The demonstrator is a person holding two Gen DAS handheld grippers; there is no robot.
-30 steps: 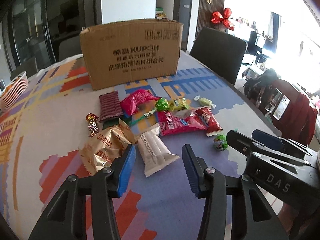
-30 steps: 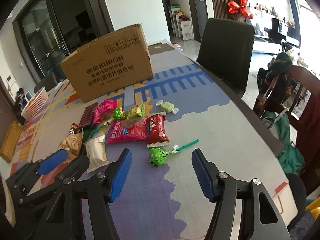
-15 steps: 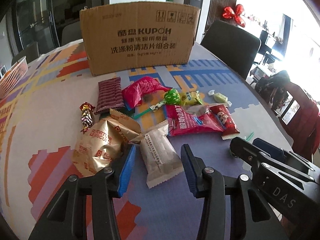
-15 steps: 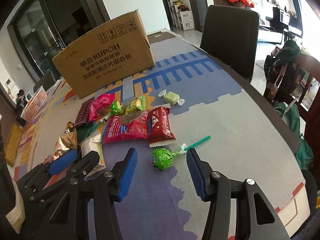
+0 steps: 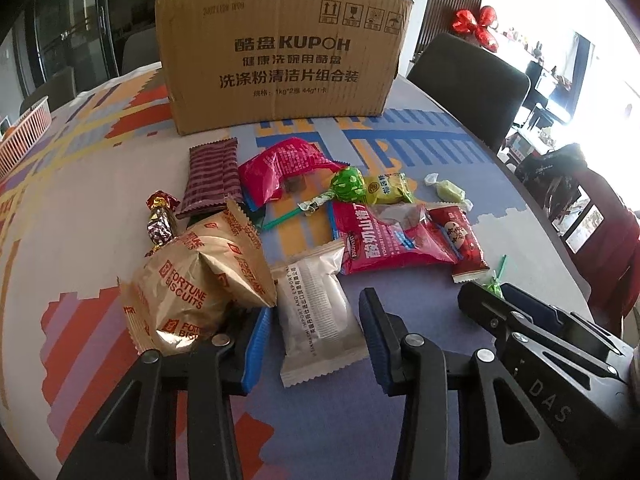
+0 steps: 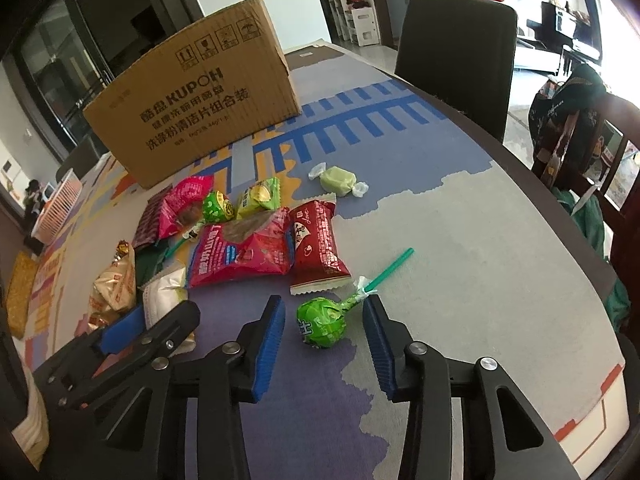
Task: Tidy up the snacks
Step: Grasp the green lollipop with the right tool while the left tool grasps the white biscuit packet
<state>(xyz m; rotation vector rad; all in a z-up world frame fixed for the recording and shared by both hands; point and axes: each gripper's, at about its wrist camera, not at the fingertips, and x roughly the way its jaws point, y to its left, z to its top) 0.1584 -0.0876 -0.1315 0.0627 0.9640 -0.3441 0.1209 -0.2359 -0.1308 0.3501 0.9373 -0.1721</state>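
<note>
Currently the left gripper (image 5: 316, 334) is closing around the white packet (image 5: 320, 312); its blue pads flank the packet without pressing it. The right gripper (image 6: 324, 330) is also closing, with the green lollipop (image 6: 322, 322) between its pads, not yet clamped. Both items lie on the tablecloth (image 6: 460, 280), in front of the cardboard box (image 5: 280, 60); remaining snacks lie between them and the box.

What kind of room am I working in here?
Most likely a home dining area: a large table under a colourful patterned cloth, dark upholstered chairs pulled up to it, and red heart-shaped foil balloons with household shelving in the room behind.
</note>
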